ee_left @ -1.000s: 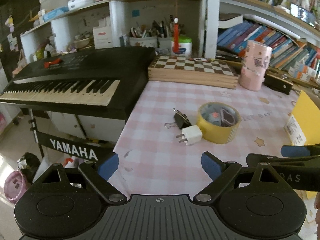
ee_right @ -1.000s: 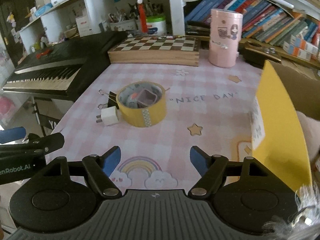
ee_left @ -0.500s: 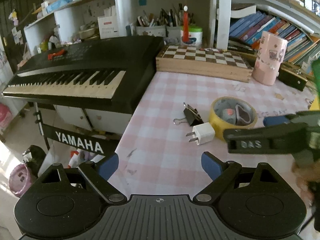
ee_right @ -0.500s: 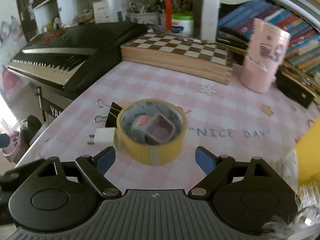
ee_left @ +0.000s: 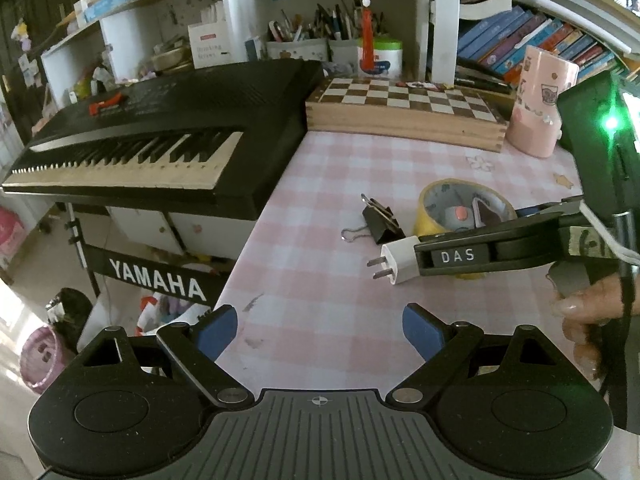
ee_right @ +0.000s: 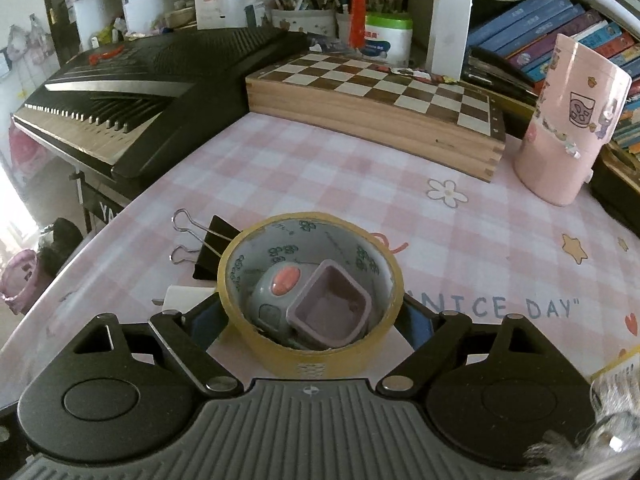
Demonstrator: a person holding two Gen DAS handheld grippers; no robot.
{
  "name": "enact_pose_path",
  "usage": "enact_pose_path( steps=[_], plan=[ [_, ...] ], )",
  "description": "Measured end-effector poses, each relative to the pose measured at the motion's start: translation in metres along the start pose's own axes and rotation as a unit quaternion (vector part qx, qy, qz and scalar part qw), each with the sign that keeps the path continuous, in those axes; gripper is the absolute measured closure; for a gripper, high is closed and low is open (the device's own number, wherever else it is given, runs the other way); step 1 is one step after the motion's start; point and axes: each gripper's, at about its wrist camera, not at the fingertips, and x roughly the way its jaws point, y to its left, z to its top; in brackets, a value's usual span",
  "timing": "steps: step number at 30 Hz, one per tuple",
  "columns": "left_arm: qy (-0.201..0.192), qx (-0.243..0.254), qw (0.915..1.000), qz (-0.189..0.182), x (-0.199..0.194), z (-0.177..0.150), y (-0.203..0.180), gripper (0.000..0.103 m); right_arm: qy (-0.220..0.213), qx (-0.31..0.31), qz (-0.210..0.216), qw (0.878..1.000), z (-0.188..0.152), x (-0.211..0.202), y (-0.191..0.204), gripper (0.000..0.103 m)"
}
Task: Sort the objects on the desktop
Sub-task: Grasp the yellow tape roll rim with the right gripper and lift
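Yellow tape roll (ee_right: pixel 310 300) sits on the checked cloth between our right gripper's (ee_right: pixel 310 322) spread jaws, not visibly squeezed yet. Left gripper (ee_left: pixel 320 326) hangs open, empty. Binder clip (ee_left: pixel 380 222) and charger plug (ee_left: pixel 396 260) lie beside it, so we reckon sorting's barely started.

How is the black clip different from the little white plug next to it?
The binder clip is black with thin silver wire handles; the charger plug is a white block with two flat metal prongs. The clip lies farther from the left gripper's camera, the plug nearer. Both lie on the pink checked tablecloth beside the yellow tape roll.
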Motion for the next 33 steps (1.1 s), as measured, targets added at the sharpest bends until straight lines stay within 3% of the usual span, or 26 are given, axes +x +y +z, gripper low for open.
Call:
enact_pose_path(
  steps=[7, 12, 25, 33],
  plan=[
    [-0.001, 0.007, 0.9999, -0.013, 0.006, 0.004, -0.009, 0.011, -0.053, 0.034, 0.005, 0.998, 0.004, -0.036, -0.016, 0.017],
    [-0.004, 0.014, 0.9995, -0.028, 0.015, 0.009, -0.020, 0.011, -0.087, 0.078, -0.017, 0.993, 0.002, -0.073, -0.035, 0.016],
    [-0.011, 0.029, 0.9985, -0.044, 0.042, 0.018, -0.049, 0.013, -0.086, 0.128, -0.064, 0.986, -0.023, -0.103, -0.060, 0.016],
    [-0.010, 0.019, 0.9988, -0.045, 0.057, 0.023, -0.059, 0.033, -0.077, 0.125, -0.059, 0.988, -0.028, -0.103, -0.059, 0.016]
  ],
)
